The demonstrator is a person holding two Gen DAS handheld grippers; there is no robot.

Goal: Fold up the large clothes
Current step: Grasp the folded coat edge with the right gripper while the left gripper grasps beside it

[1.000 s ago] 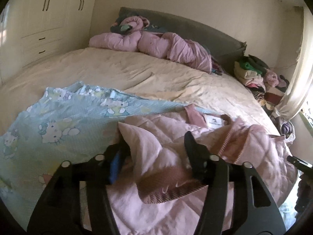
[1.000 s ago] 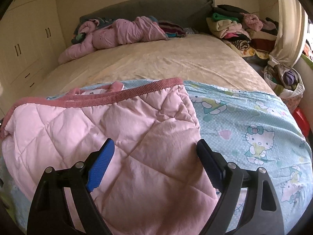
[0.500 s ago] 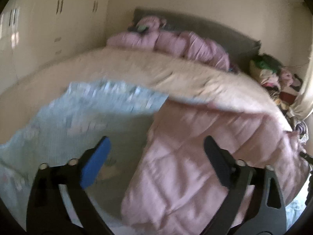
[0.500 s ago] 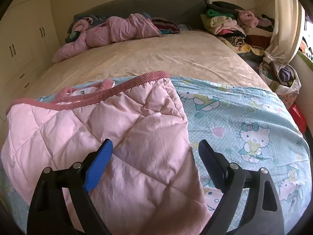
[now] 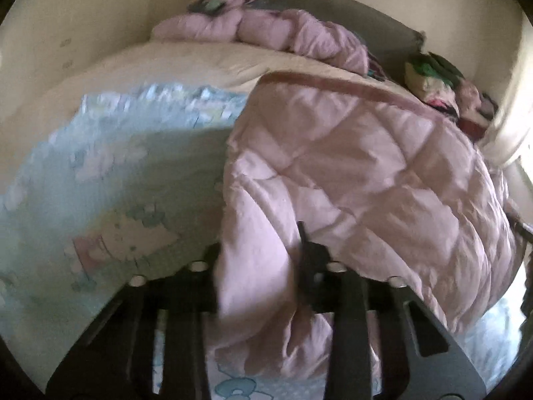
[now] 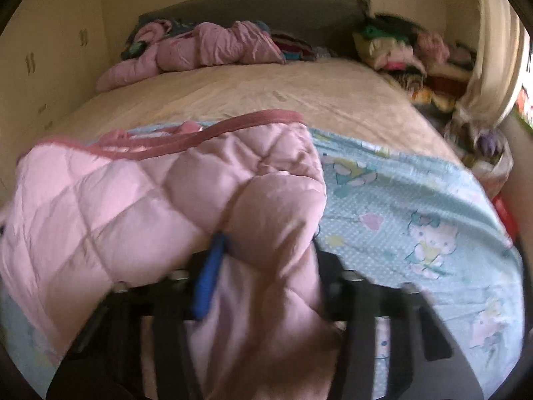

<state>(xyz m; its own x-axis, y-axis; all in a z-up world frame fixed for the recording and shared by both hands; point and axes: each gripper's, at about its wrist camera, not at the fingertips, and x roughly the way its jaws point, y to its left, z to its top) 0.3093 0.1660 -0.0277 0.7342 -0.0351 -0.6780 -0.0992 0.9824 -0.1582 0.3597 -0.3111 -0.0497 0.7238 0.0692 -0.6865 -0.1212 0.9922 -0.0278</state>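
A pink quilted garment [image 5: 349, 173] with a darker pink ribbed hem lies spread on a light-blue cartoon-cat blanket [image 5: 110, 180] on the bed. In the left wrist view my left gripper [image 5: 260, 253] is at the garment's near left edge. Its jaws are closing, with a bunched fold of pink fabric pinched between them that hides the left finger. In the right wrist view my right gripper [image 6: 266, 250] is at the near right edge of the same garment [image 6: 140, 193]. Its jaws are closing too, with a thick fold squeezed between the blue pad [image 6: 208, 276] and the other finger.
Beyond the blanket [image 6: 416, 206] the beige bedsheet [image 6: 266, 93] runs to a grey headboard [image 6: 266, 10]. A crumpled pink duvet [image 6: 206, 50] lies there. A pile of clothes [image 6: 409, 50] and a curtain [image 6: 493, 43] are on the right, a wardrobe [image 5: 66, 10] on the left.
Both grippers stood wide open over the garment and have now closed on folds of its near edge. The left gripper came down toward the fabric, which is now bunched up.
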